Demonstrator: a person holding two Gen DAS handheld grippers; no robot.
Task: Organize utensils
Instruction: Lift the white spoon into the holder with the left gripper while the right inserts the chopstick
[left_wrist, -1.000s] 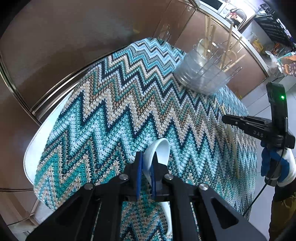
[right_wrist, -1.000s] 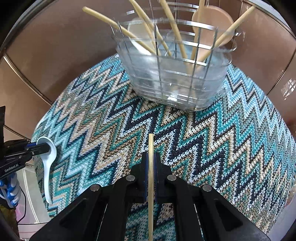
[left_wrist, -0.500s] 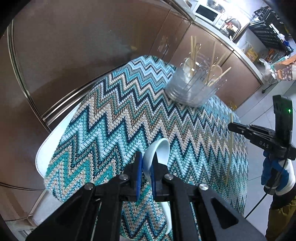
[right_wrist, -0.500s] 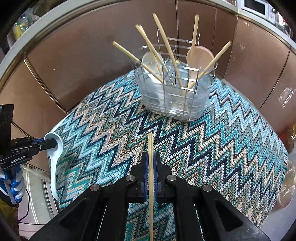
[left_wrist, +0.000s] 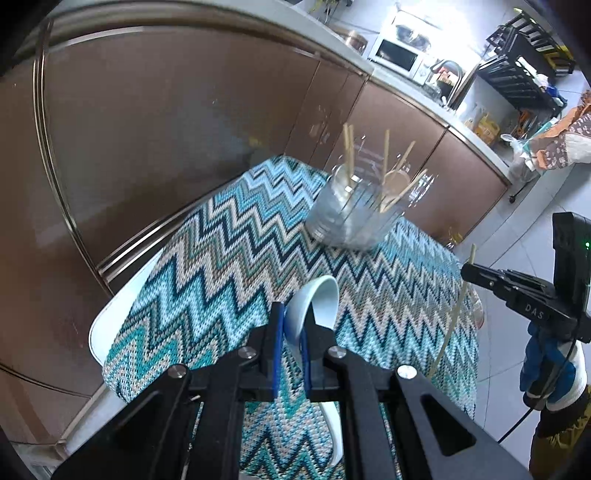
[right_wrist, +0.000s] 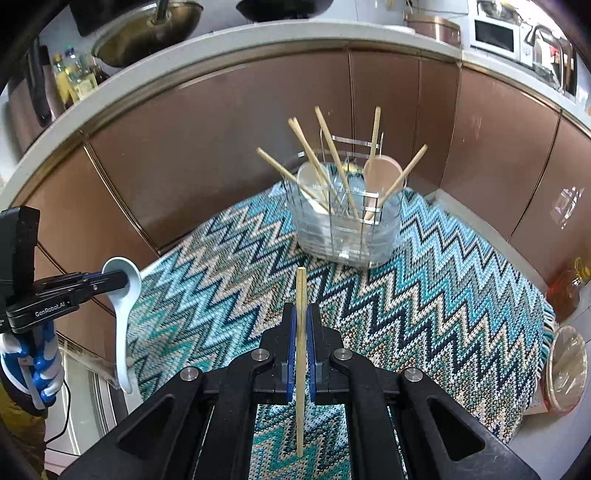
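knitted zigzag cloth (right_wrist: 424, 295); clear ribbed holder (right_wrist: 347, 236); thin wooden chopstick (right_wrist: 301, 332) clamped.

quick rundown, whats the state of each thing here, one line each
left tool: shut on the white spoon
white spoon: held by its bowl, handle hanging down
right tool: shut on the chopstick
chopstick: clamped mid-length, clear of the cloth
utensil holder: upright on the zigzag cloth, already holding chopsticks and spoons

Both wrist cameras are looking steeply down along their own fingers from above the near edge of the zigzag cloth (left_wrist: 229, 258), each catching the other gripper at its side, both sharing the rack (right_wrist: 347, 225) by the cabinets.
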